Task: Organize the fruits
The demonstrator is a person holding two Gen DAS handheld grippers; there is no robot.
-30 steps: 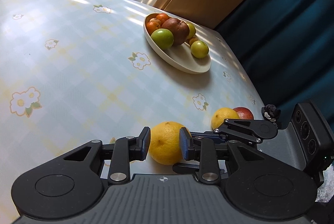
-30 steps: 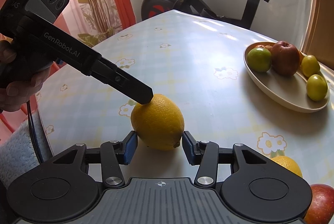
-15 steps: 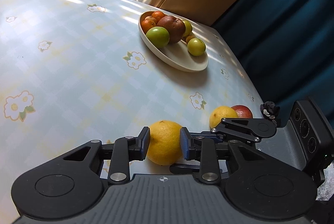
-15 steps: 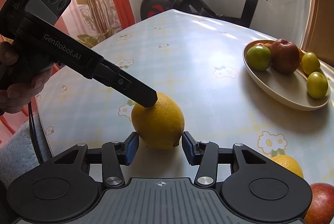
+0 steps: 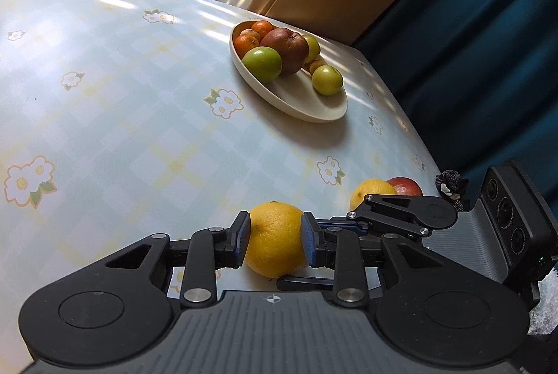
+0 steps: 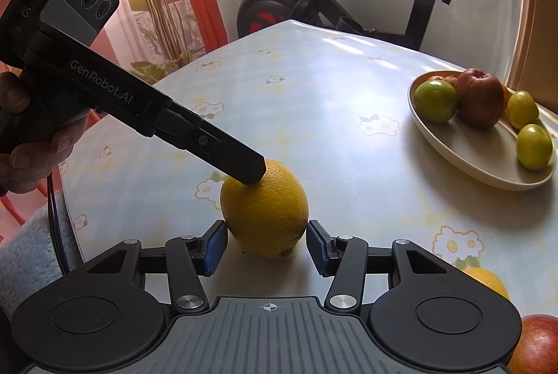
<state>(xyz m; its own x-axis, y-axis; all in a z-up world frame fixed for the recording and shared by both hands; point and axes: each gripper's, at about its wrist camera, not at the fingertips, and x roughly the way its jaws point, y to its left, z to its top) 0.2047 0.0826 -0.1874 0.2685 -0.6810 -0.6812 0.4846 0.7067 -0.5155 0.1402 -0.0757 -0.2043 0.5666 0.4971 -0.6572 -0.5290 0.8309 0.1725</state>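
A large yellow lemon [image 5: 275,245] rests on the flowered tablecloth near the front edge. My left gripper [image 5: 275,234] is shut on it, blue pads pressed to both its sides. In the right wrist view the left gripper's finger [image 6: 244,164] lies on the lemon [image 6: 265,210] from the upper left. My right gripper [image 6: 266,241] straddles the same lemon from the near side. Its jaws are opening, and a thin gap shows at the right pad. A beige oval bowl [image 5: 296,109] further back holds green, orange and reddish-brown fruits.
A second yellow fruit [image 5: 369,192] and a red apple [image 5: 404,187] lie by the table's right edge, behind the right gripper [image 5: 383,217]. A person's hand [image 6: 21,157] holds the left gripper. An exercise bike [image 6: 314,7] stands beyond the table, a dark blue curtain [image 5: 470,60] to its right.
Very little. The left gripper's finger has edged slightly to the right over the lemon in the right wrist view. The lemon stays on the table.
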